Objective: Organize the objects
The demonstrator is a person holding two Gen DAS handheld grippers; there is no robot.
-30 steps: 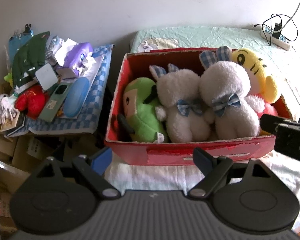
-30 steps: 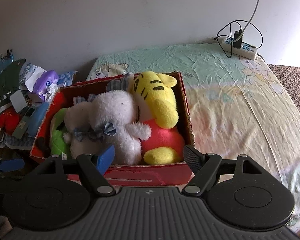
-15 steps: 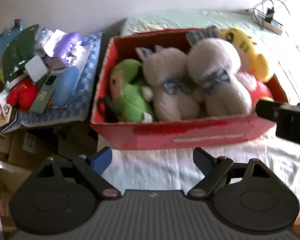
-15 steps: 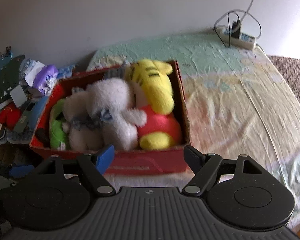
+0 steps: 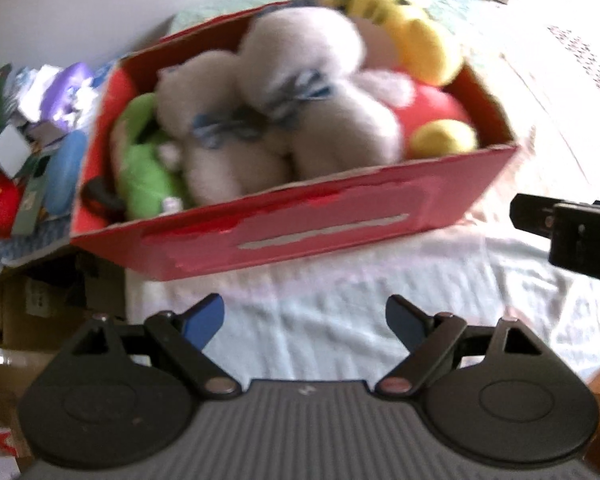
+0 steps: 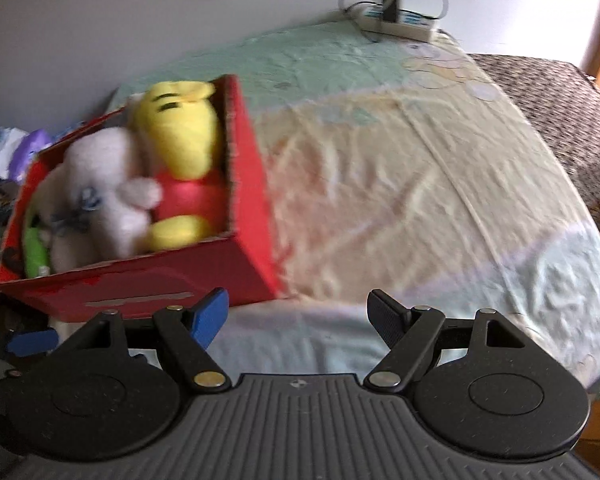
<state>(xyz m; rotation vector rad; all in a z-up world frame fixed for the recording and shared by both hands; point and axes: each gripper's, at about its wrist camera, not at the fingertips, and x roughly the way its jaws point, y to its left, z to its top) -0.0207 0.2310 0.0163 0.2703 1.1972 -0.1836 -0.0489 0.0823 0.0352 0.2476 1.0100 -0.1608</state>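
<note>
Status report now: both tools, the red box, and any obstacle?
Left tool open, empty. Right tool open, empty. Red box full of plush toys, on bed. No obstacle.

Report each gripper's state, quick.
Left gripper: open, holding nothing.
Right gripper: open, holding nothing.

Red cardboard box (image 5: pixel 340 216) sits on the bed sheet, open-topped, near wall scuffed pale with a slot. Packed full of plush toys. Two white bunnies (image 5: pixel 300 92) with blue checked bows lie side by side in the middle, touching. Green plush (image 5: pixel 144 168) is wedged at the left end. Yellow tiger (image 6: pixel 180 128) with a red body lies against the right wall, head toward the back. Both views blurred.
</note>
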